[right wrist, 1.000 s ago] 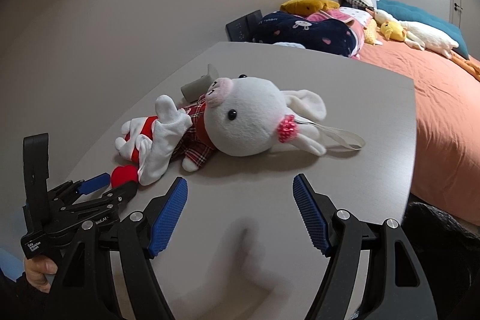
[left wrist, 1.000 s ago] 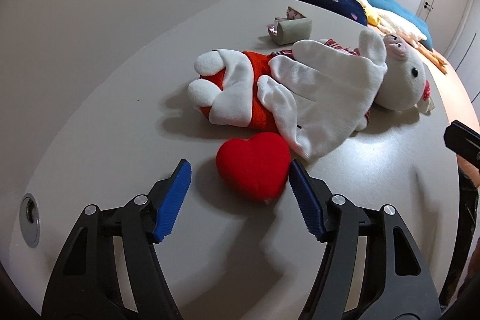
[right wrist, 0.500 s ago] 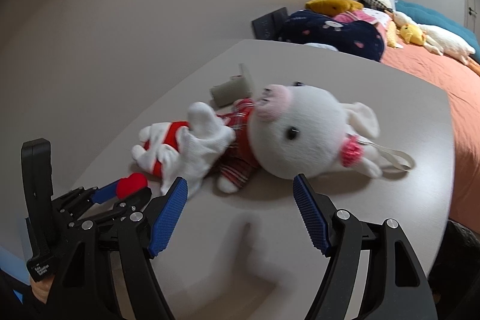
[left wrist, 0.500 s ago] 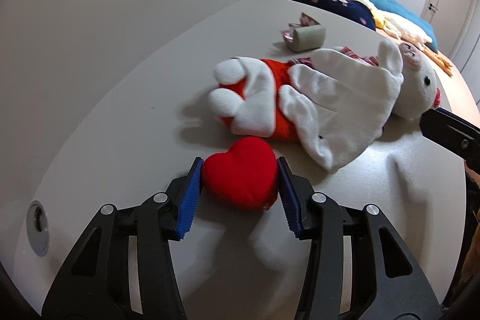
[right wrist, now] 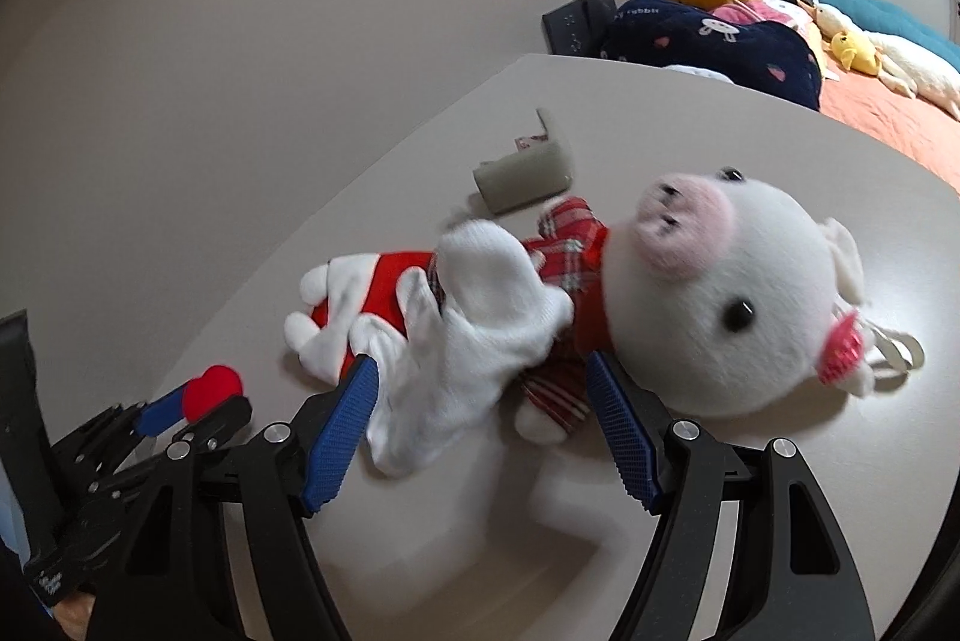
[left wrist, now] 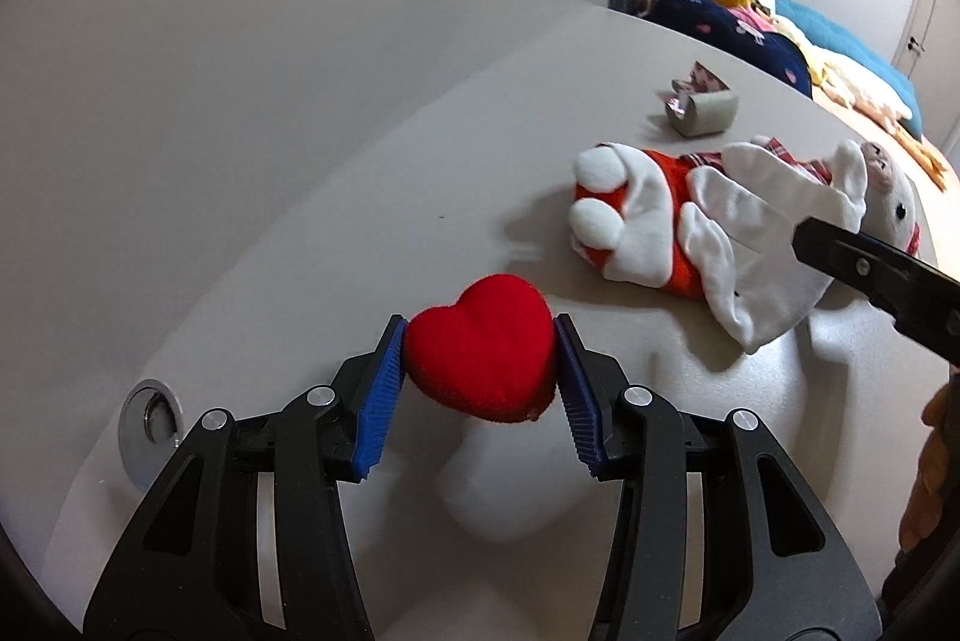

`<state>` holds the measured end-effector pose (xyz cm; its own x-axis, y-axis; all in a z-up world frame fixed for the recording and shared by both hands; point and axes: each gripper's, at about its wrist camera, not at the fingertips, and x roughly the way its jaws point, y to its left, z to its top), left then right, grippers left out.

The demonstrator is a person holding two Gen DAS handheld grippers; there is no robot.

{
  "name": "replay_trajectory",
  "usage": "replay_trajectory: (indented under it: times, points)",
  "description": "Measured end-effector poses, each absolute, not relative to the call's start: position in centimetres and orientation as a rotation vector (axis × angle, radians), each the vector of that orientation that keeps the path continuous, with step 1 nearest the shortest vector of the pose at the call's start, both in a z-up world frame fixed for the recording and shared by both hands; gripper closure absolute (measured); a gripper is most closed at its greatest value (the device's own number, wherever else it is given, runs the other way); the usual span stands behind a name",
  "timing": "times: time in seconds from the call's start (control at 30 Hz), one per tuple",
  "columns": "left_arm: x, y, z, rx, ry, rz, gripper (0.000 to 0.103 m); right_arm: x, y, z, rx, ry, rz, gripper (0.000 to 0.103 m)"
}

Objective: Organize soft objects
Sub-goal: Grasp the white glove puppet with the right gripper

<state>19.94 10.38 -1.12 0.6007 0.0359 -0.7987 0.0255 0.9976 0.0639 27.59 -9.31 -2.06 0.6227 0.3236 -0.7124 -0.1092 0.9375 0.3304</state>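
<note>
My left gripper (left wrist: 477, 371) is shut on a red plush heart (left wrist: 480, 348), held a little above the grey table (left wrist: 360, 197). The same heart (right wrist: 213, 386) shows small at the lower left of the right wrist view, between the left gripper's blue pads. A white plush animal (right wrist: 720, 305) in a red plaid outfit lies on its side on the table, with a white sock-like cloth (right wrist: 474, 329) over its body. My right gripper (right wrist: 483, 422) stands open right in front of that cloth and the toy's legs. In the left wrist view the toy (left wrist: 690, 227) lies to the right.
A grey rolled item (right wrist: 522, 176) lies just behind the plush toy. A round metal grommet (left wrist: 150, 413) sits in the table near my left gripper. Beyond the table, a bed with an orange cover (right wrist: 888, 113) carries several cushions and plush toys. A wall runs along the left.
My left gripper closed on the red heart and lifted it back from the toy. My right gripper moved in towards the white cloth and the plush animal, still open.
</note>
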Motion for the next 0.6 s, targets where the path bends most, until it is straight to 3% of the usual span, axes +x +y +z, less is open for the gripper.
replay_trajectory:
  times: [0.13, 0.2, 0.27, 0.3, 0.6]
  points:
    - [19.9, 10.9, -1.0, 0.057, 0.928, 0.007, 0.055, 28.9, -8.5, -2.1, 0.234, 0.875, 0.236, 0.042]
    - [19.9, 10.9, -0.9, 0.054, 0.928, 0.007, 0.055, 29.3, -8.3, -2.3, 0.223, 0.888, 0.239, 0.057]
    - [19.9, 11.0, -0.9, 0.05, 0.929, 0.007, 0.055, 29.5, -8.3, -2.5, 0.216, 0.9, 0.246, 0.084]
    - [19.9, 10.9, -0.9, 0.05, 0.93, 0.006, 0.055, 29.5, -8.3, -2.6, 0.212, 0.901, 0.248, 0.089]
    - [19.6, 10.8, -0.3, 0.041, 0.919, -0.009, 0.055, 27.9, -9.4, -0.5, 0.229, 0.829, 0.265, 0.093]
